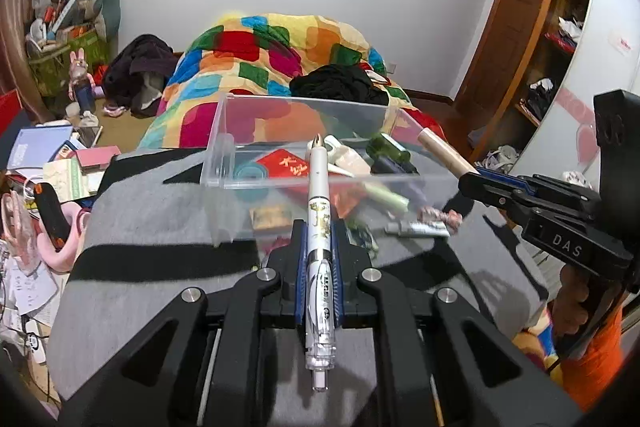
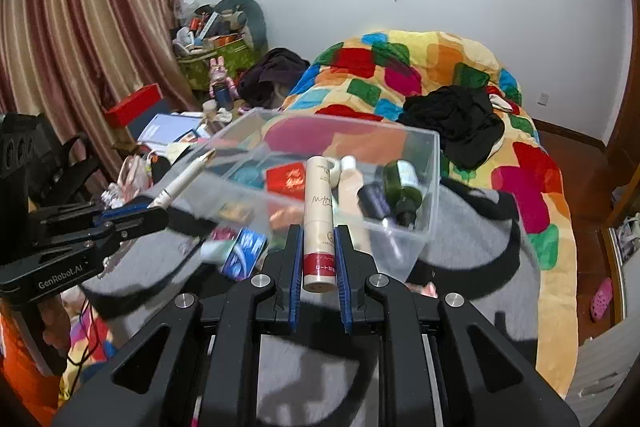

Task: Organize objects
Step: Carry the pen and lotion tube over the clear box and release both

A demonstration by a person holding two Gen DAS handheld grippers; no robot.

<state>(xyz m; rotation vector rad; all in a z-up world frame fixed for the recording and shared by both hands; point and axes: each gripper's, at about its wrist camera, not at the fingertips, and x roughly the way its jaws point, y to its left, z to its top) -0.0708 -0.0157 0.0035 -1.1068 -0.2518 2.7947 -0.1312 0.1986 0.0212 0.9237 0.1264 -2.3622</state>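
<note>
Pen clamped lengthwise in our left gripper, tip forward and pointing over the near wall of the clear bin; we judge the hold runs along the fingers so the pen can slide off nose-first into the bin. Our right gripper has its jaws closed on a cream tube with a red band, held the same way, top end reaching over the bin's near rim. Both tools sit just short of the bin, one from each side, and each shows in the other's view: right gripper at the edge of the left view, left gripper at the edge of the right view. We read this as two deliveries in hand at once, not yet released. The bin rests on a grey blanket on the bed, with the patchwork duvet beyond. Count inside the bin, as far as we can tell: one red packet, one teal roll, one green bottle, one dark small bottle, one pale tube; the clear walls blur the rest. Outside it, near the front wall: one blue packet, one white tube, one pink knotted thing. Held: one pen, one tube. Grippers: two. Loose items remain, so we judge the sorting part done.
</note>
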